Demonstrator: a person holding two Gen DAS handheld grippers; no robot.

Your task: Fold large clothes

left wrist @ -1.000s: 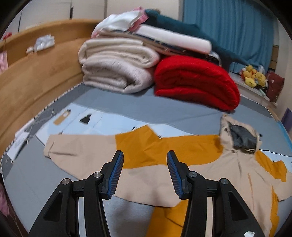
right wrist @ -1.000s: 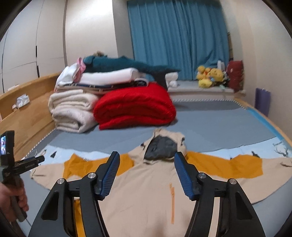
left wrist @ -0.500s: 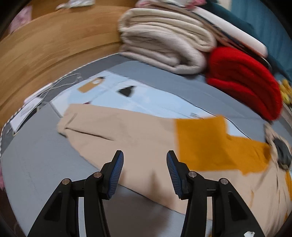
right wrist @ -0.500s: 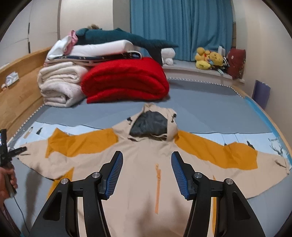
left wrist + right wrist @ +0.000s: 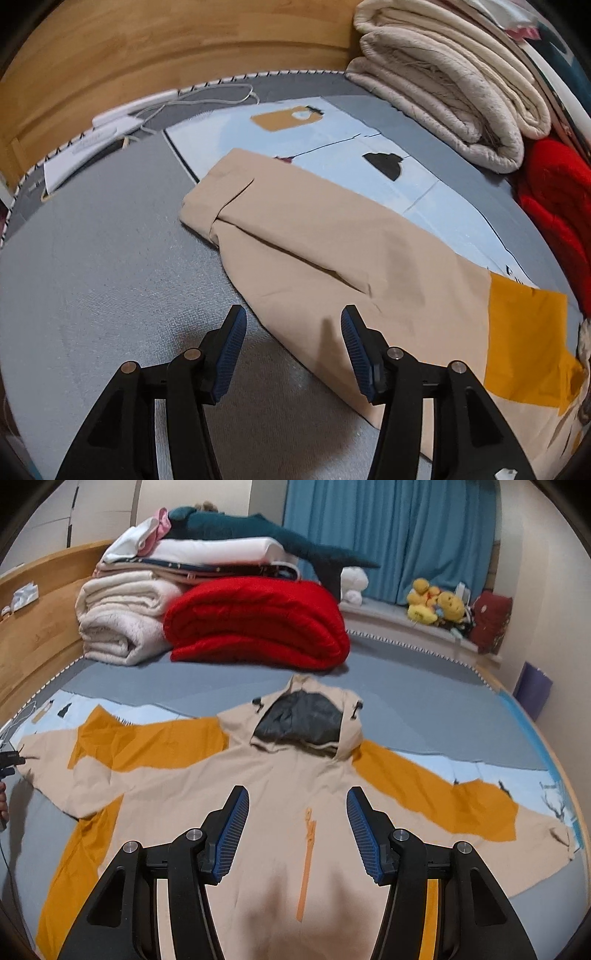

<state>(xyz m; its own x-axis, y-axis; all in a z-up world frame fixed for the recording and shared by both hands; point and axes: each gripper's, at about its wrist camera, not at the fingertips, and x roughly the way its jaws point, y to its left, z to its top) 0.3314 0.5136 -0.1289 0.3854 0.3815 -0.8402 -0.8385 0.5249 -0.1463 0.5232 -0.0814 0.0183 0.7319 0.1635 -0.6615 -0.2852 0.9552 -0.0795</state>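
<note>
Lying flat and face up on the grey bed (image 5: 424,701), the beige and orange hooded jacket (image 5: 280,782) has both sleeves spread out to the sides and its hood toward a stack of folded bedding. The left gripper (image 5: 291,325) hangs over the lower edge of the jacket's left sleeve (image 5: 325,251), near the cuff; its jaws have just been opening a little and stand partly apart, one blue pad above bare bed, the other above the beige cloth, with nothing pinched. The right gripper (image 5: 297,808) is poised above the chest of the jacket, just over the orange zipper (image 5: 306,860), jaws partly apart after closing a little, holding nothing. In the right wrist view the other gripper shows at the far edge by the sleeve end. A red blanket (image 5: 258,620) and a cream blanket (image 5: 118,624) sit folded behind the hood, touching each other, with more folded linen on top. A wooden bed frame (image 5: 166,48) runs along the side, a white cable (image 5: 207,98) lying beside it. Blue curtains (image 5: 391,535) hang at the back, with yellow plush toys (image 5: 436,605) on the ledge below them
</note>
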